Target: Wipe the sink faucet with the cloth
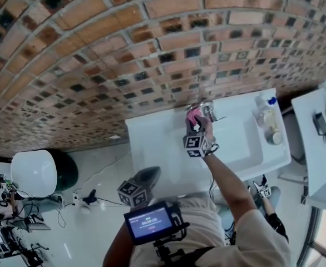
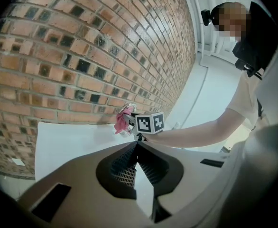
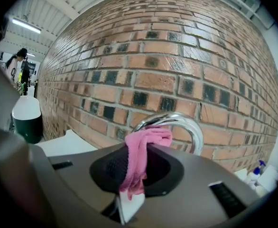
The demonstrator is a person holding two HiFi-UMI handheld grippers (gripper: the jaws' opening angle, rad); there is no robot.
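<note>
The chrome faucet (image 1: 208, 109) arches over the white sink (image 1: 241, 143) at the brick wall. My right gripper (image 1: 196, 124) is shut on the pink cloth (image 1: 192, 117) and holds it against the faucet. In the right gripper view the cloth (image 3: 138, 158) hangs from between the jaws, and its top lies against the underside of the faucet's arch (image 3: 179, 121). My left gripper (image 1: 149, 174) hangs back, low and left of the sink, shut with nothing in it. From the left gripper view (image 2: 136, 145) the cloth (image 2: 122, 121) and the faucet are far ahead.
Bottles (image 1: 266, 118) stand at the sink's right end, and a spray bottle (image 3: 256, 172) shows there too. A white-lidded dark bin (image 1: 40, 172) stands on the floor to the left, with cables (image 1: 89, 197) nearby. A white table (image 1: 317, 143) is at the right.
</note>
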